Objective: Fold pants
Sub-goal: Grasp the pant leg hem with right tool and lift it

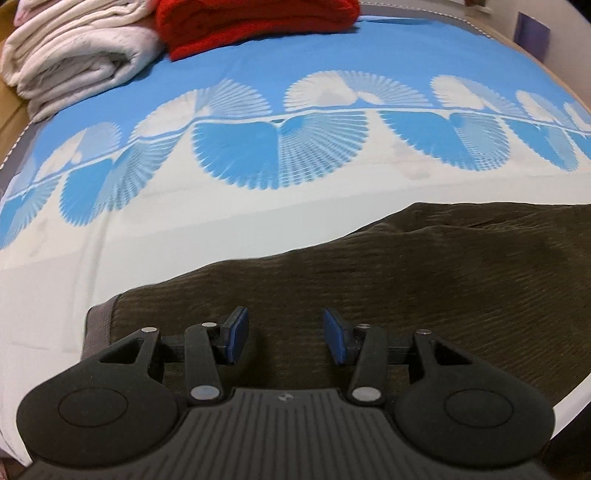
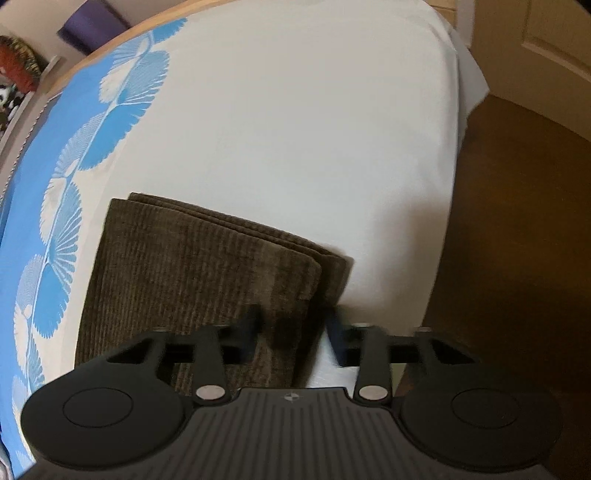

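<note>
Dark brown corduroy pants (image 1: 388, 280) lie flat on the bed. In the left wrist view the waistband end (image 1: 98, 321) is at the lower left. My left gripper (image 1: 284, 334) is open and empty, just above the fabric near the waist. In the right wrist view the pants (image 2: 192, 266) show their stacked leg ends, one layer offset over the other. My right gripper (image 2: 293, 332) is open and empty, over the right edge of the legs; its fingers are blurred.
The bed sheet (image 1: 258, 62) is blue and white with a fan pattern. A folded white blanket (image 1: 74, 55) and a folded red one (image 1: 255, 22) lie at the far left corner. The bed's right edge (image 2: 454, 177) drops to brown floor (image 2: 517, 240).
</note>
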`<state>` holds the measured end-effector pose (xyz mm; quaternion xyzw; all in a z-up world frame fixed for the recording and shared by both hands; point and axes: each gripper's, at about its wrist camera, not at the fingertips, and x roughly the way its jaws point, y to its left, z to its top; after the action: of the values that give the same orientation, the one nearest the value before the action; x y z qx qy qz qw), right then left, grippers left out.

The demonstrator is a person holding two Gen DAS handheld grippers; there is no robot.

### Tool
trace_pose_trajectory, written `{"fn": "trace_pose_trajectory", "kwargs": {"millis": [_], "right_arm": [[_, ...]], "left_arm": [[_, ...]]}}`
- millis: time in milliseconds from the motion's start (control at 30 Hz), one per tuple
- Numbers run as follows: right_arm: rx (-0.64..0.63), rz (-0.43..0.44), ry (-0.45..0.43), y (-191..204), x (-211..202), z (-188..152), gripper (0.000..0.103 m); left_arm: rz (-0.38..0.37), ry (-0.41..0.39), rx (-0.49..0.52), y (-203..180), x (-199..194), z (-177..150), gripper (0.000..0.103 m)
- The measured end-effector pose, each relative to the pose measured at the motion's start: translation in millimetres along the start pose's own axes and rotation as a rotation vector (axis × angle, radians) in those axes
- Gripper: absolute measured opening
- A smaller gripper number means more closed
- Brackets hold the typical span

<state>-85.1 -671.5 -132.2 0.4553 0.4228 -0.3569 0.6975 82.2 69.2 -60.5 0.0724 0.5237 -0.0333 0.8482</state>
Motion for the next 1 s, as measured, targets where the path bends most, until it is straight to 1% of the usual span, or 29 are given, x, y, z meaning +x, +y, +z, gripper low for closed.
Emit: {"fn": "trace_pose_trajectory", "kwargs": {"millis": [33, 100, 267, 333, 367, 433, 500, 533, 600, 633, 667, 700, 733, 767, 800, 867, 933, 967, 1000], "right_arm": [[-0.008, 0.003, -0.005, 1.0, -0.9, -0.2, 0.016], [-0.011, 0.017, -0.015, 1.5, -3.6, 0.2, 0.013], [-0.013, 0.076, -0.064, 5.6, -22.5, -1.2, 0.011], [-0.042, 0.1, -0.106, 15.1, -35.5, -4.4, 0.011], [-0.082, 0.115, -0.142, 24.2, -45.3, -8.5, 0.011], [-0.235, 0.163, -0.251, 52.6, -72.1, -25.8, 0.01], [-0.458, 0.248, -0.39, 91.9, -105.4, -62.7, 0.01], [-0.574, 0.308, -0.454, 111.2, -121.7, -89.0, 0.01], [-0.769, 0.425, -0.55, 138.1, -146.3, -142.0, 0.01], [-0.881, 0.505, -0.586, 149.7, -157.5, -175.8, 0.01], [-0.982, 0.578, -0.599, 157.3, -165.6, -206.4, 0.01], [-1.072, 0.641, -0.595, 163.0, -169.9, -234.3, 0.01], [-1.175, 0.7, -0.567, 168.3, -170.8, -266.1, 0.01], [-1.268, 0.732, -0.516, 172.6, -168.1, -293.4, 0.011], [-1.357, 0.74, -0.446, 176.3, -160.4, -318.2, 0.011], [-1.531, 0.697, -0.246, 181.1, -132.6, -363.0, 0.011], [-1.695, 0.606, -0.004, 176.9, -96.3, -401.6, 0.011], [-1.768, 0.558, 0.062, 171.5, -83.0, -416.2, 0.012], [-1.826, 0.532, 0.051, 166.8, -78.3, -426.0, 0.014]], "left_arm": [[-0.004, -0.004, 0.002, -3.6, 4.7, 2.8, 0.05], [-0.007, -0.007, 0.003, -4.0, 7.1, 6.7, 0.05], [-0.006, -0.009, -0.007, 4.2, 0.3, 4.1, 0.05], [-0.002, -0.014, -0.007, 8.5, -3.6, 1.3, 0.05], [0.0, -0.015, -0.008, 10.9, -4.4, 0.0, 0.05], [0.011, -0.013, -0.013, 17.0, -7.1, -3.3, 0.05], [0.017, -0.017, -0.023, 22.9, -9.4, -6.1, 0.05], [0.018, -0.016, -0.031, 26.3, -10.1, -8.0, 0.05], [0.027, -0.011, -0.036, 31.2, -12.0, -11.7, 0.05], [0.03, -0.012, -0.037, 33.2, -13.1, -13.3, 0.05], [0.03, -0.012, -0.039, 35.0, -14.1, -14.8, 0.05], [0.03, -0.01, -0.039, 37.1, -14.9, -16.7, 0.05], [0.032, -0.009, -0.037, 37.9, -15.2, -18.3, 0.05], [0.035, -0.007, -0.033, 39.1, -15.4, -20.0, 0.05], [0.04, -0.004, -0.029, 40.8, -15.5, -21.4, 0.05], [0.043, -0.002, -0.033, 45.9, -16.1, -23.8, 0.05], [0.04, 0.002, -0.043, 50.6, -16.1, -25.6, 0.05], [0.041, 0.002, -0.045, 52.4, -16.3, -26.3, 0.05], [0.042, 0.002, -0.048, 53.5, -16.7, -27.1, 0.05]]}}
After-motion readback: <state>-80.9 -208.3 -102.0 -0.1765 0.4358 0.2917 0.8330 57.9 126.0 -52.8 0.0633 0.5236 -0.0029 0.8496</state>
